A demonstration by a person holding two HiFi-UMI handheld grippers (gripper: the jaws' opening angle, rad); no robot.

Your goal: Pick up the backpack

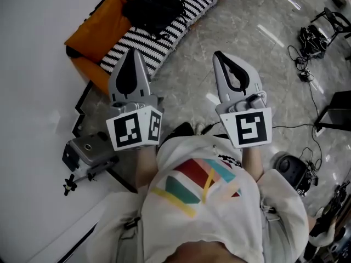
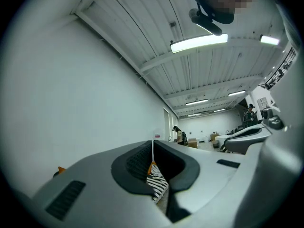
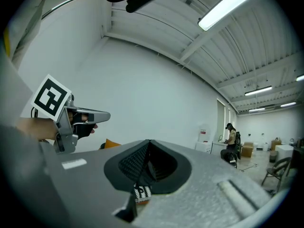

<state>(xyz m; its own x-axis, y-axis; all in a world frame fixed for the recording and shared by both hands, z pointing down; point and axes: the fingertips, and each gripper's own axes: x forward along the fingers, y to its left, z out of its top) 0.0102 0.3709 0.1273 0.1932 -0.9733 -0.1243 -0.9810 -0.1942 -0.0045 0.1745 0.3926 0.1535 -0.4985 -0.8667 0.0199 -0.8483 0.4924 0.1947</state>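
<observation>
Far left, low by the white wall, a grey box (image 1: 88, 148) sits on the floor (image 1: 247, 26), not part of this job. Up from it is the orange couch (image 1: 96, 26), with a striped blanket (image 1: 159, 37) thrown across it. And there's the target: the backpack (image 1: 151, 7), a black slumped heap on top of that blanket, at the far end of the couch, well ahead of both tools.

Now the left gripper (image 1: 133, 53), held out level and pointing roughly at the couch. Its fingers (image 2: 95, 175) are pressed together, with nothing pinched, and only a sliver of the stripes shows through the hollow behind the tips. Beside it is the right gripper (image 1: 219, 56), out over bare floor, the same story: tips closed tight and empty. Off to the right are loose cables (image 1: 307, 64), well clear.

So the pickup has not begun, and both tools will need to open before they reach in.

How will it handle? It looks soft and floppy, collapsed fabric rather than a firm shell, so it should sag and swing once lifted. Its weight is unknown from here. The best bet would be a top loop or a shoulder strap, but no strap can be made out in that dark lump. Failing that, pinch a thick fold near the top edge. Watch that the blanket beneath doesn't get caught in the same bite.
</observation>
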